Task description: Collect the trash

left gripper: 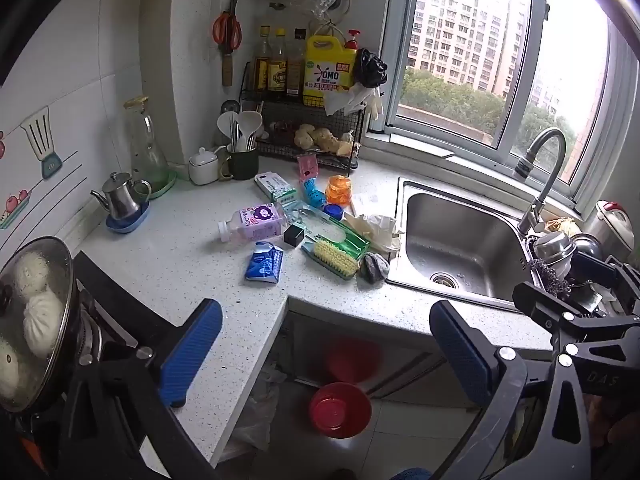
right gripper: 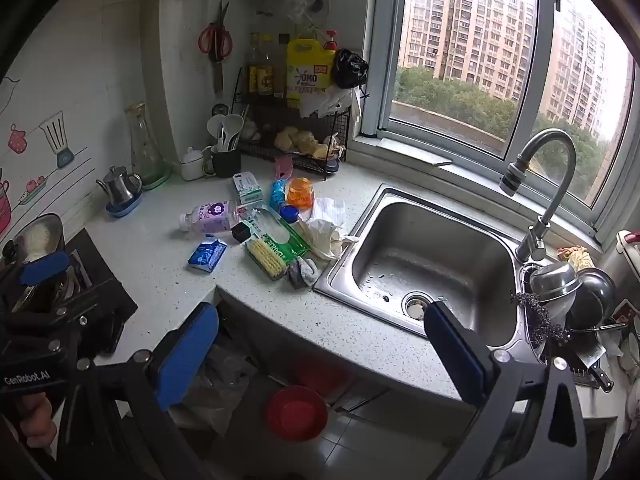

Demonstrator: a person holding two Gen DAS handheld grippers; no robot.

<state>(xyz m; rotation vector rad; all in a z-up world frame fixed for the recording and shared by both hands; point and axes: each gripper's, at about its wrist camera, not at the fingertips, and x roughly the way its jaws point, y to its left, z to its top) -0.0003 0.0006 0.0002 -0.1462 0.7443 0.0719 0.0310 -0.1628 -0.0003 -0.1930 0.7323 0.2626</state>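
Left wrist view, trash pile: scattered mid-counter between stove and sink (left gripper: pixel 452 236), with a purple bottle (left gripper: pixel 256 222) on its side, a crushed blue carton (left gripper: pixel 264 266), an orange cup (left gripper: pixel 338 190), a green packet (left gripper: pixel 336 236), crumpled paper (left gripper: pixel 376 226) and a small black box (left gripper: pixel 294 235).
Mixed-in keepers: a scrub brush (left gripper: pixel 336 258) lies on the green packet and a grey rag (left gripper: pixel 375 267) sits just beside it; taking the packet carelessly would likely drag the brush off the counter (left gripper: pixel 180 264) edge.
Rolling risk: the bottle lies flat and round, so a glancing pinch could send it toward the edge.
Slack items: paper and packet are thin and may slip or tear in a shallow grip.
Left gripper (left gripper: pixel 326 344): jaws spread wide, nothing between them, hovering short of the counter corner.
Right gripper (right gripper: pixel 322 348): jaws likewise released and empty, near the sink front.
Crowding: both grippers aim at one small pile and could collide.
Stove side: a lidded pot (left gripper: pixel 36 320) of buns sits close to the left gripper; a swing that way could knock it.
Drop target: a bag (right gripper: pixel 218 396) shows below the counter, beside a red basin (right gripper: pixel 297 412); a loose release might land in the basin instead.
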